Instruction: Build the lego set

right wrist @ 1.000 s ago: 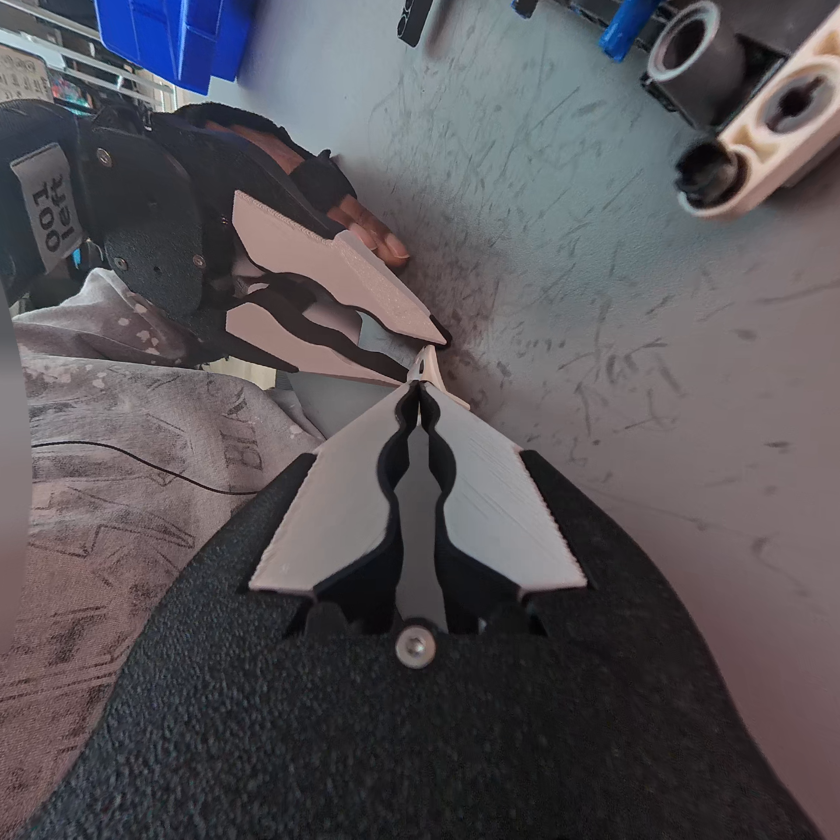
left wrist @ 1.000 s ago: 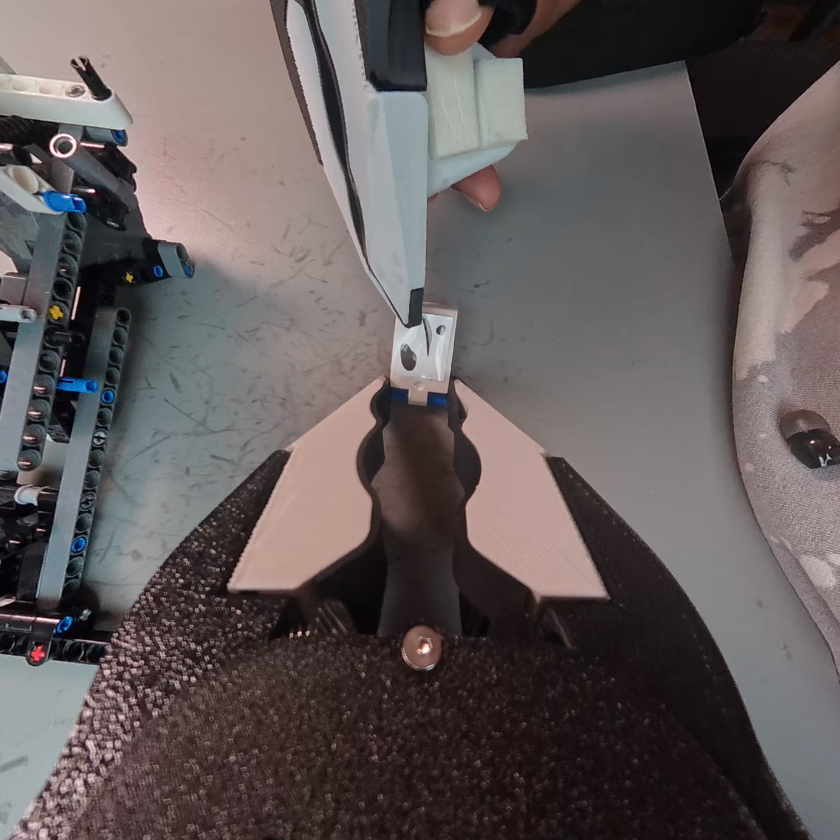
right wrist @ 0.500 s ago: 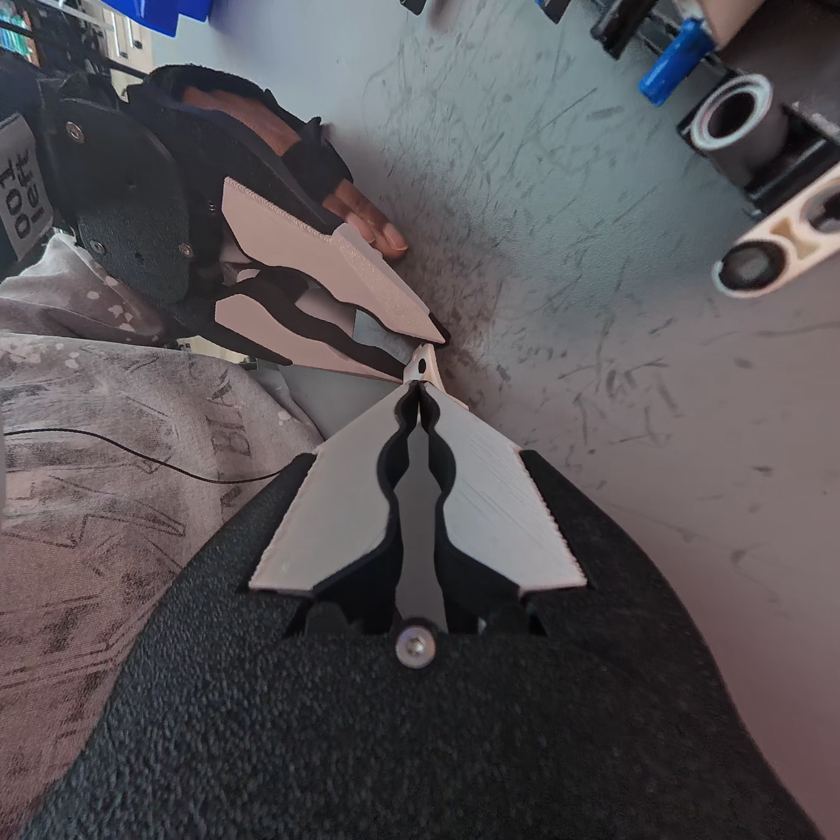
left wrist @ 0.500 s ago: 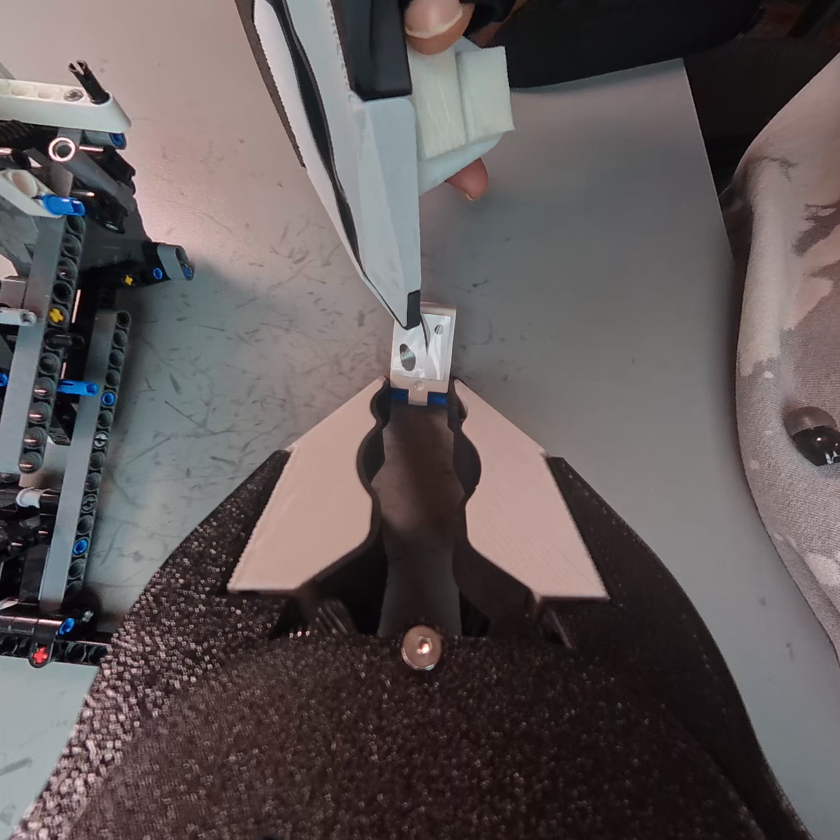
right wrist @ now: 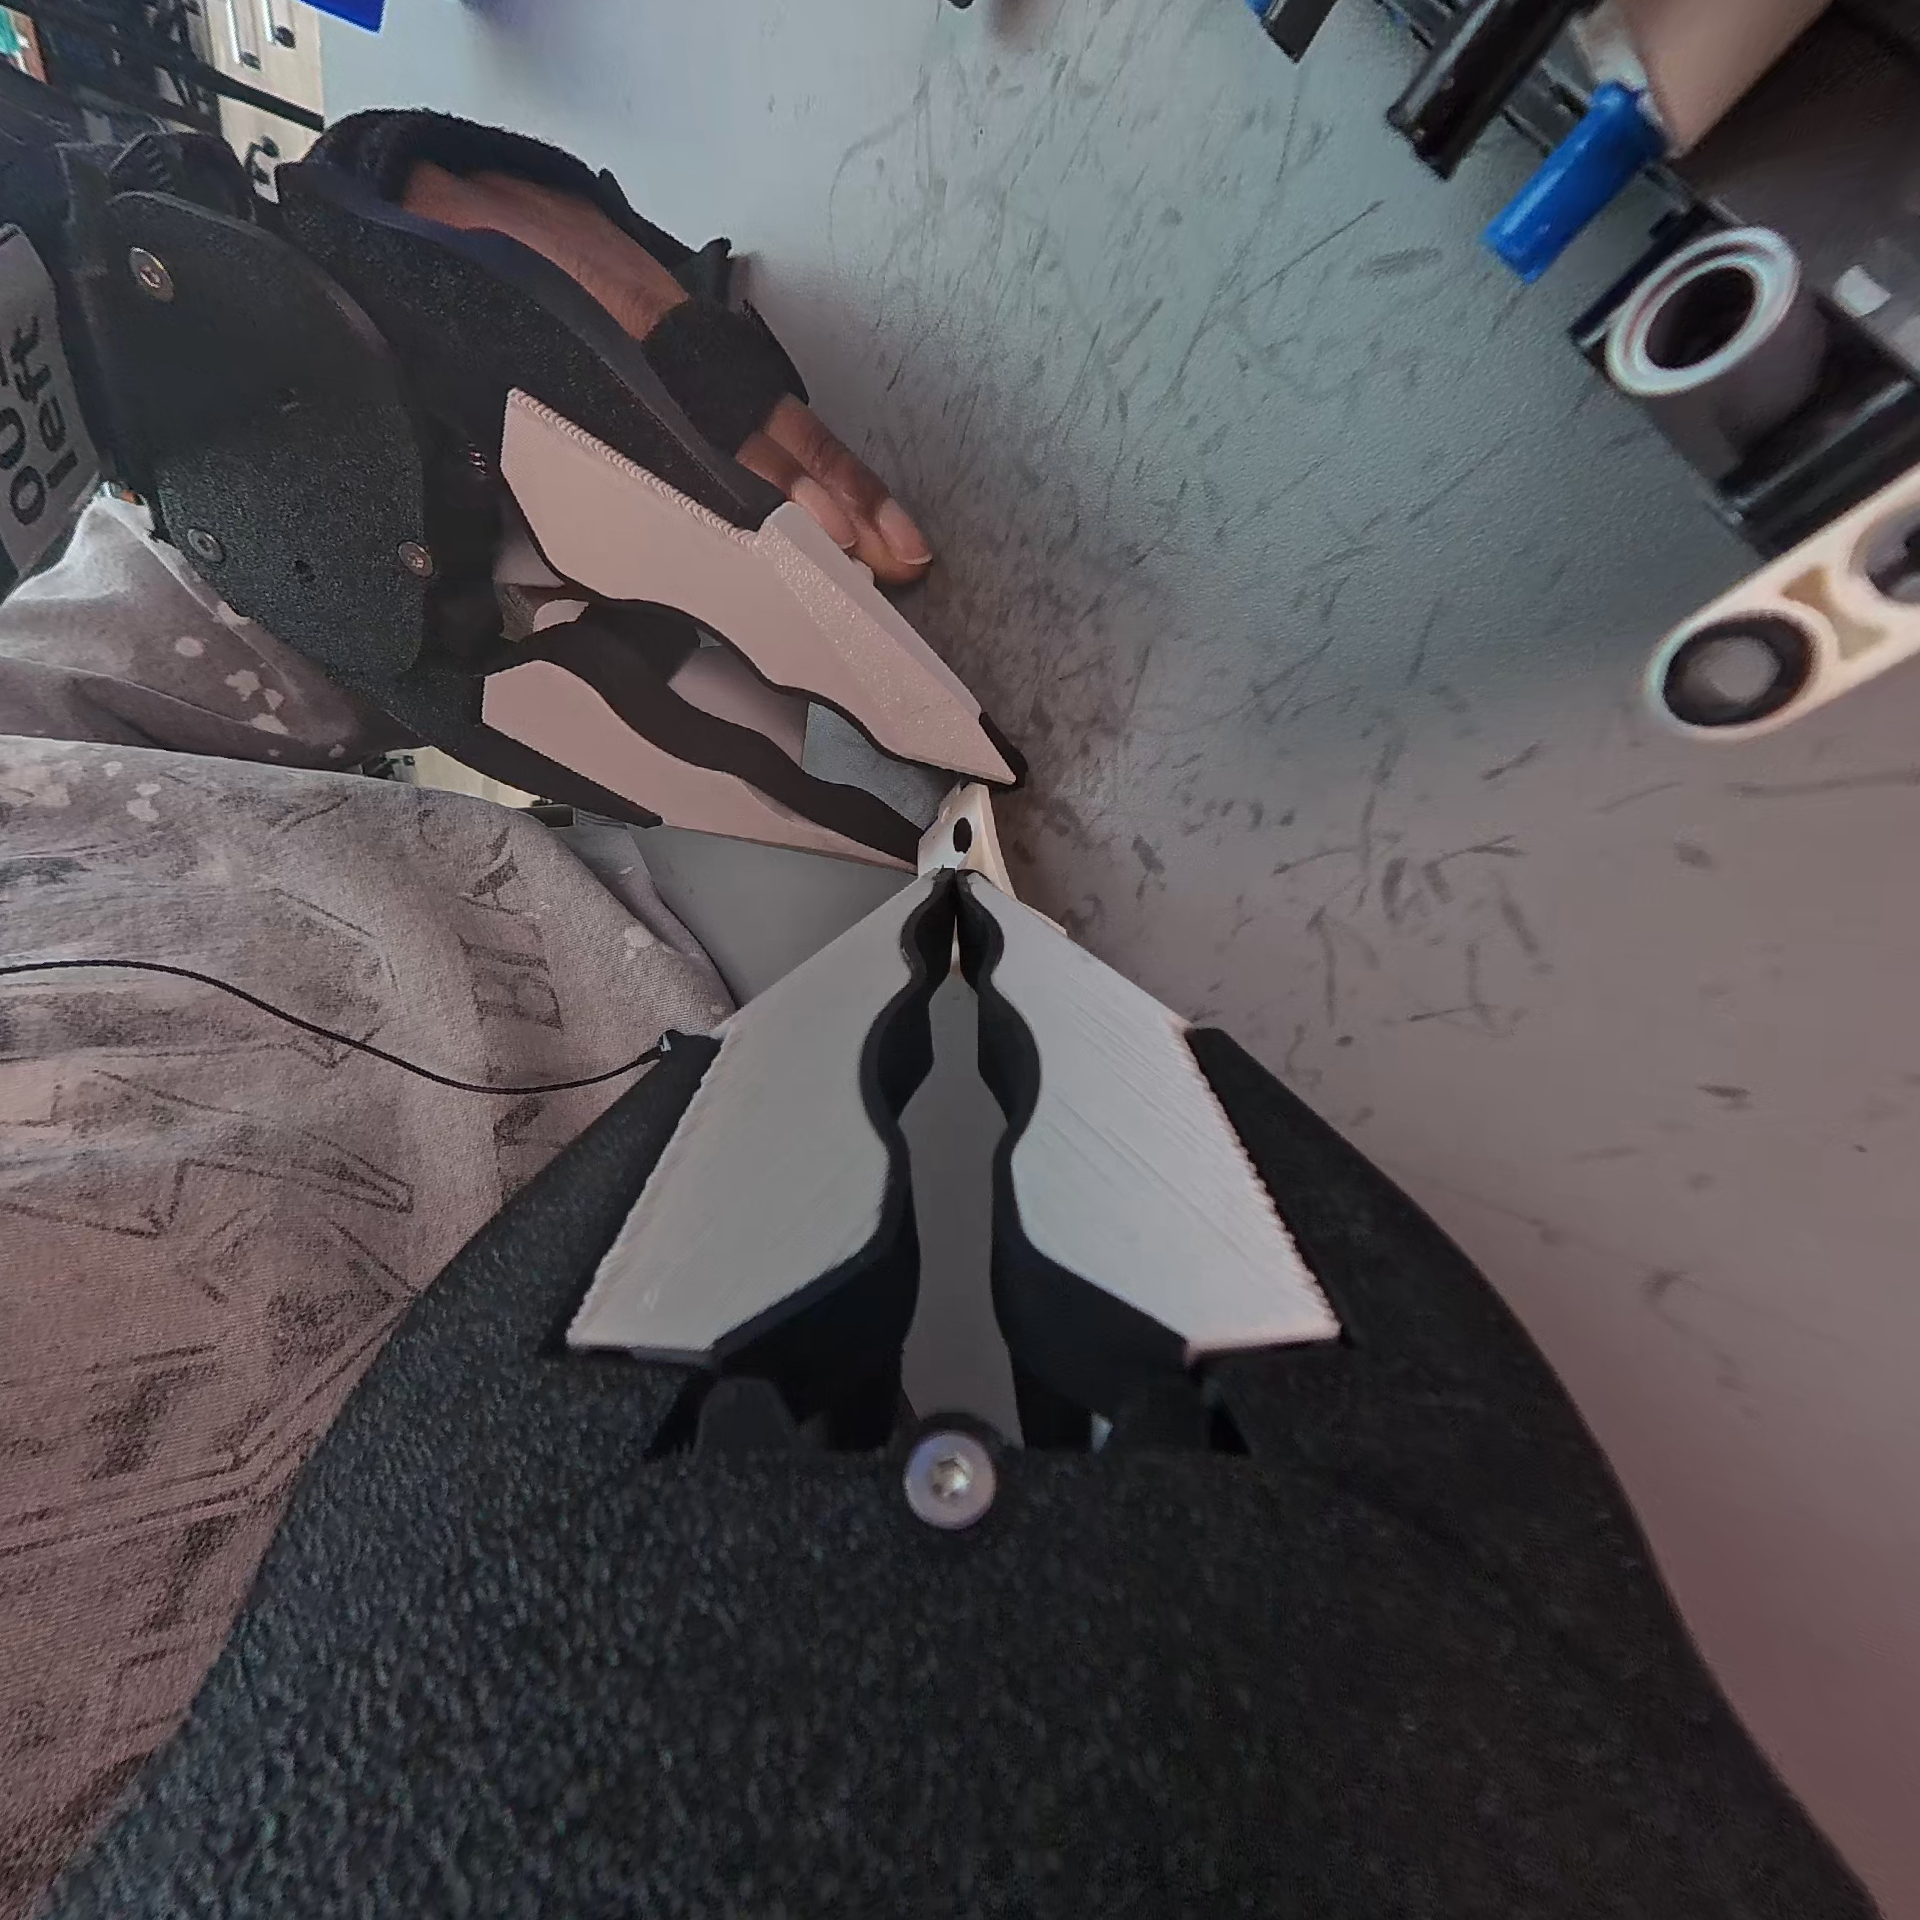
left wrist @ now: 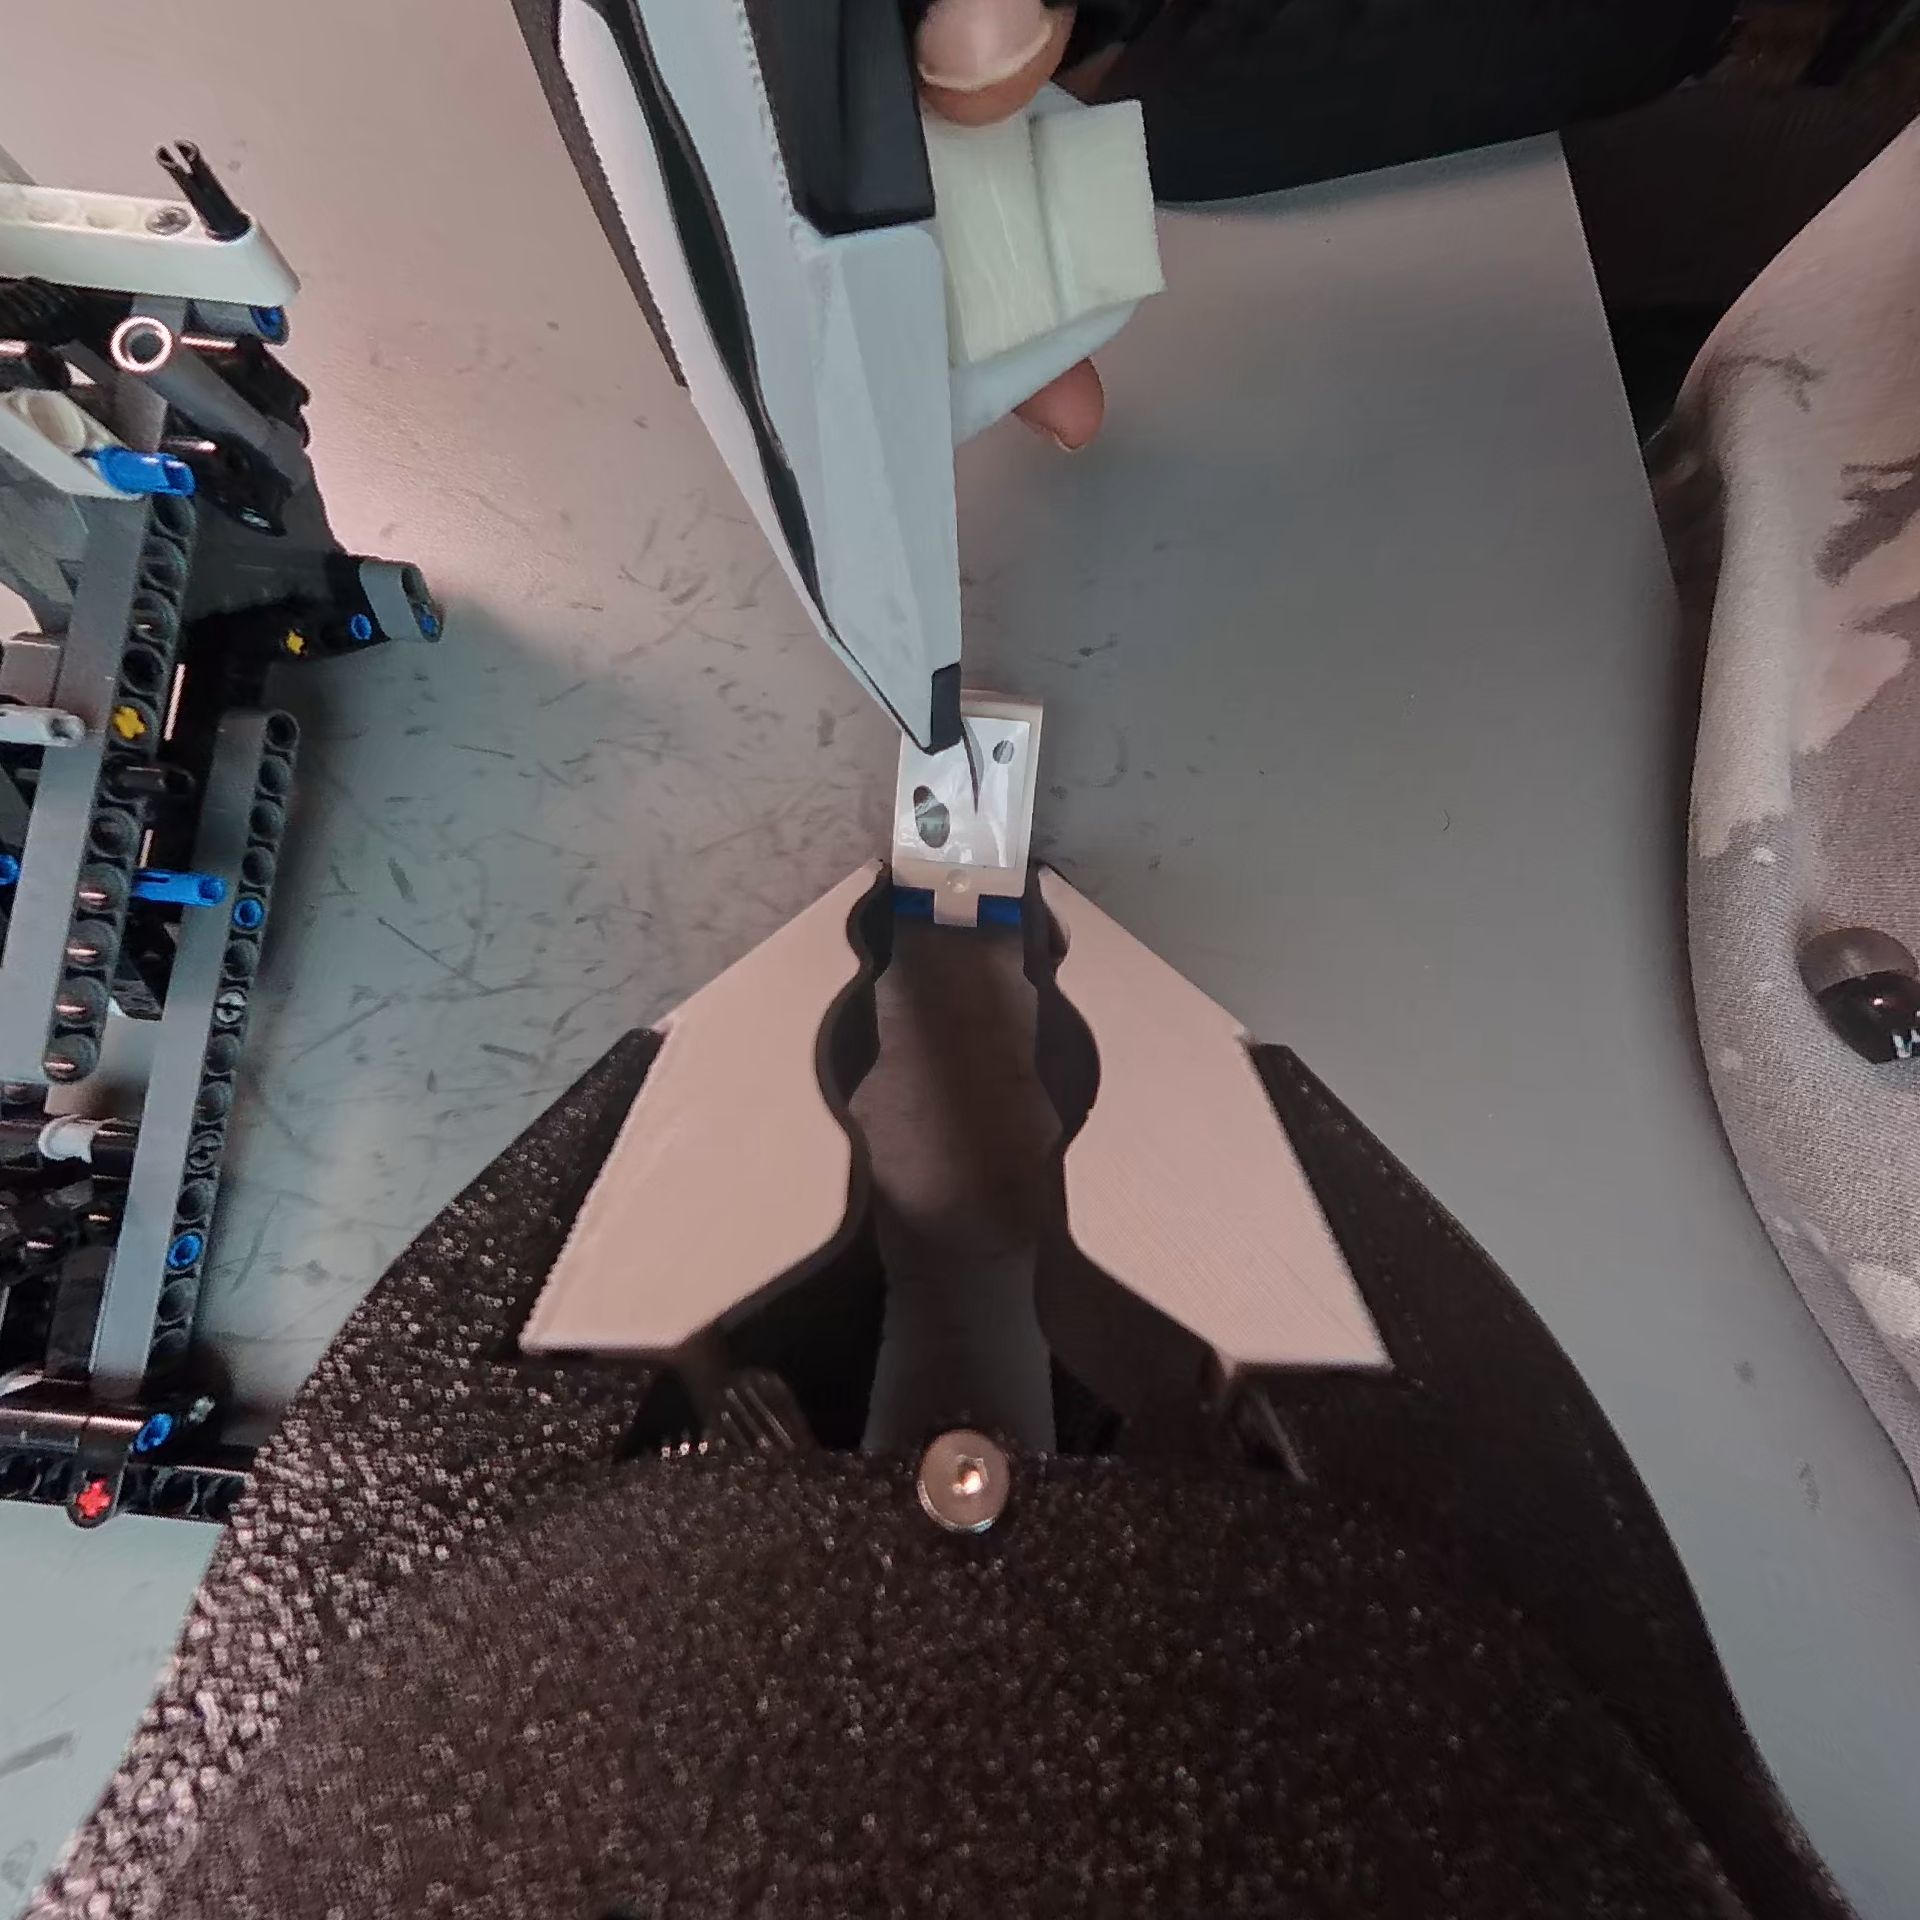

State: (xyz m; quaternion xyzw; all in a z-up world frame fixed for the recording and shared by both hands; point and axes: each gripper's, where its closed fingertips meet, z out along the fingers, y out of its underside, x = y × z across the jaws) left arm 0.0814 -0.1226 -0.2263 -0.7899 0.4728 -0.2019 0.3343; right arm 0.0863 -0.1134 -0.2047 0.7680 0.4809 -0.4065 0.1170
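Note:
A small white lego panel point(left wrist: 971, 805) with blue pins on its near edge is held between both grippers just above the grey table point(left wrist: 1299, 623). My left gripper point(left wrist: 961, 888) is shut on the panel's blue-pinned end. My right gripper point(left wrist: 940, 717) comes down from the top of the left wrist view, and its shut tips pinch the panel's far left corner. In the right wrist view my right gripper point(right wrist: 951, 883) is shut on the panel's thin edge point(right wrist: 971, 816), with the left gripper point(right wrist: 961, 810) meeting it from the upper left.
The partly built black, grey and white lego model point(left wrist: 125, 831) stands at the table's left edge and shows close up in the right wrist view point(right wrist: 1745, 343). A person's grey patterned clothing point(left wrist: 1818, 831) lies along the table's right side. Fingers point(right wrist: 852, 499) rest on the table. Both grippers' tips are close together, under 4 cm apart.
Both grippers stay on the white panel. The right gripper has tilted a little about its tips, so the lego model has slid lower and closer in the right wrist view.

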